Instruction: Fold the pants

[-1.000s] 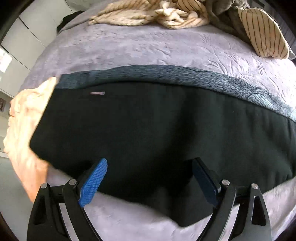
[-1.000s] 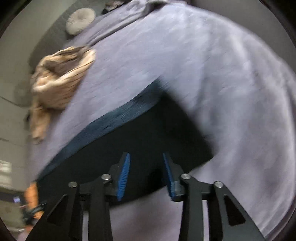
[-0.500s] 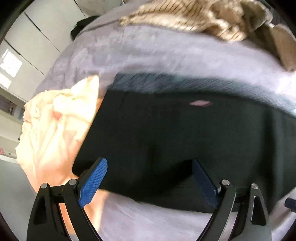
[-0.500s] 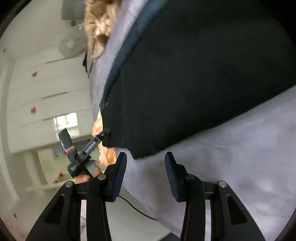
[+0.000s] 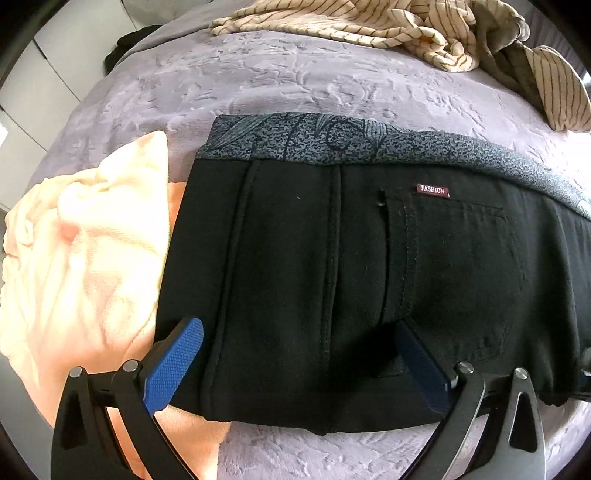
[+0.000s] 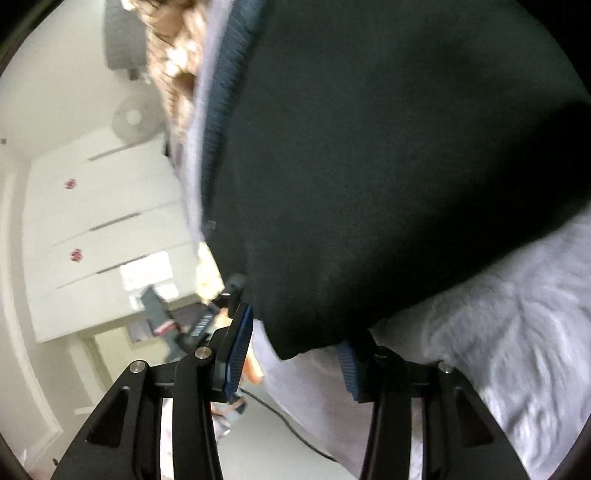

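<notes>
Black pants (image 5: 332,277) with a grey patterned lining strip along their far side and a small "FASHION" label lie flat on a purple bedspread (image 5: 295,81). My left gripper (image 5: 297,363) points steeply down over the near edge at the waist end. Its jaws are opening wide, with the blue pads (image 5: 173,363) above the cloth and nothing gripped. In the right wrist view the pants (image 6: 388,166) fill the upper right. My right gripper (image 6: 293,350) sits low at the bed's side. Its jaws are closing, with the pants' near edge hanging between them.
A peach cloth (image 5: 81,258) lies against the pants' left end, partly under them. Striped cream clothes (image 5: 369,22) are heaped at the far side of the bed. White wardrobe doors (image 6: 92,206) and a cable (image 6: 288,424) on the floor show beyond the bed's edge.
The left gripper slid left along the pants to the waist end, and its jaws widened. The right gripper swung down from above the bed to the pants' near edge, and its jaws narrowed.
</notes>
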The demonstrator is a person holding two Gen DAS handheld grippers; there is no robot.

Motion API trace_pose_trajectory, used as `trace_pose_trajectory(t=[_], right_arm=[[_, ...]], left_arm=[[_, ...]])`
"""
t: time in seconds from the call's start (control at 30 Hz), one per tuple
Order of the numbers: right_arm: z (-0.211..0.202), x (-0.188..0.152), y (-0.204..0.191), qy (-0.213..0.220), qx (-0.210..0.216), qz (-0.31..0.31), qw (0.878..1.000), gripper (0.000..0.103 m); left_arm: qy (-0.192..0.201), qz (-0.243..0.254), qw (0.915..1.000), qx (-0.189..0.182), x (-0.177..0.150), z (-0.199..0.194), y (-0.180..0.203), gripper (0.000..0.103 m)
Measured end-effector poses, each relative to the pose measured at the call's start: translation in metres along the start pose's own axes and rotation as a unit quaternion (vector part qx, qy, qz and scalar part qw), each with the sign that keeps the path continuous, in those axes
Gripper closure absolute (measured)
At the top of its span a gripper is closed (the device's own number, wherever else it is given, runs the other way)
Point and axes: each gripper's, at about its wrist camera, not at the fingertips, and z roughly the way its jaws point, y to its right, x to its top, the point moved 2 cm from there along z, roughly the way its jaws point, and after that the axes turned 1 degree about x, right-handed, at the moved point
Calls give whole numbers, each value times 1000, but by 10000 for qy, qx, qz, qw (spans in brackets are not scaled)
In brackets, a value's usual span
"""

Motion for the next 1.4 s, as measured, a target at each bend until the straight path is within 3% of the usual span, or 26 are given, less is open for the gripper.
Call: trace_pose_trajectory(t=[0.07, 0.1, 0.17, 0.23, 0.27, 0.33, 0.47, 0.53, 0.57, 0.63, 0.73, 0.8, 0.83, 0.87, 0.9, 0.93, 1.03, 1.1, 1.13, 1.2, 1.27, 1.33, 1.4], right_arm=[[-1, 5, -7, -116, -283, -92, 9995, 91], [-10, 5, -18, -60, -227, -277, 9993, 93], [-22, 3, -36, -56, -531, -775, 9956, 94], [-19, -2, -34, -206, -1311, -1209, 9837, 94], [-16, -1, -25, -281, -1509, -1185, 9810, 94], [-20, 0, -13, -287, -1429, -894, 9853, 94], [-52, -2, -7, -402, -1438, -715, 9862, 78], [-75, 0, -8, -156, -1314, -667, 9890, 60], [-87, 3, -8, 66, -1196, -609, 9909, 45], [-101, 13, -2, 434, -1032, -452, 9927, 43], [-105, 25, 15, 638, -757, 8, 9951, 43], [-104, 28, 20, 733, -649, 48, 9952, 44], [-103, 28, 21, 795, -591, 52, 9951, 46], [-101, 28, 22, 856, -529, 83, 9949, 54], [-101, 30, 24, 915, -463, 146, 9946, 80], [-100, 34, 25, 924, -444, 229, 9945, 86], [-100, 33, 0, 1038, -76, -49, 9946, 89], [-108, 29, -14, 1053, -328, -480, 9927, 90], [-106, 28, -9, 994, -696, -650, 9905, 91], [-98, 29, 17, 861, -1024, -450, 9900, 91], [-99, 29, 27, 851, -913, -223, 9919, 91], [-103, 26, 15, 732, -1231, -466, 9886, 90], [-104, 22, 1, 426, -1593, -686, 9839, 81]], left_arm=[[-18, 21, 10000, -4, -1, -2, -2, 0], [-13, 35, 10000, -2, 0, -2, -4, 0], [-2, 19, 10000, -24, 0, -2, -7, 0], [4, 8, 10000, -45, -1, 1, -9, 0], [-6, 36, 10000, -9, 0, 2, -9, 0], [-28, 50, 9999, 107, 1, -2, -8, 0], [65, 112, 9997, 190, -1, -28, 1, 3], [221, 235, 9994, -133, -5, -47, 21, 3], [258, 318, 9988, -273, -7, -52, 31, 3], [292, 478, 9965, -615, -10, -59, 60, 3], [120, 587, 9917, -1141, -14, -51, 109, 3], [-60, 764, 9901, -1176, -18, -35, 137, 3], [-136, 934, 9905, -1002, -21, -24, 146, 3], [-59, 1142, 9905, -761, -26, -16, 152, 3], [25, 1231, 9897, -724, -28, -14, 154, 3], [56, 1236, 9892, -781, -29, -13, 151, 3], [-30, 1192, 9890, -871, -24, -15, 143, 3], [-19, 1235, 9892, -791, -27, -13, 143, 3], [-6, 1293, 9888, -742, -28, -11, 143, 3], [61, 1474, 9875, -556, -33, -8, 148, 3], [50, 1438, 9881, -543, -33, -10, 149, 3], [1, 1325, 9897, -546, -32, -15, 144, 3], [-54, 1128, 9923, -502, -30, -24, 133, 3]])
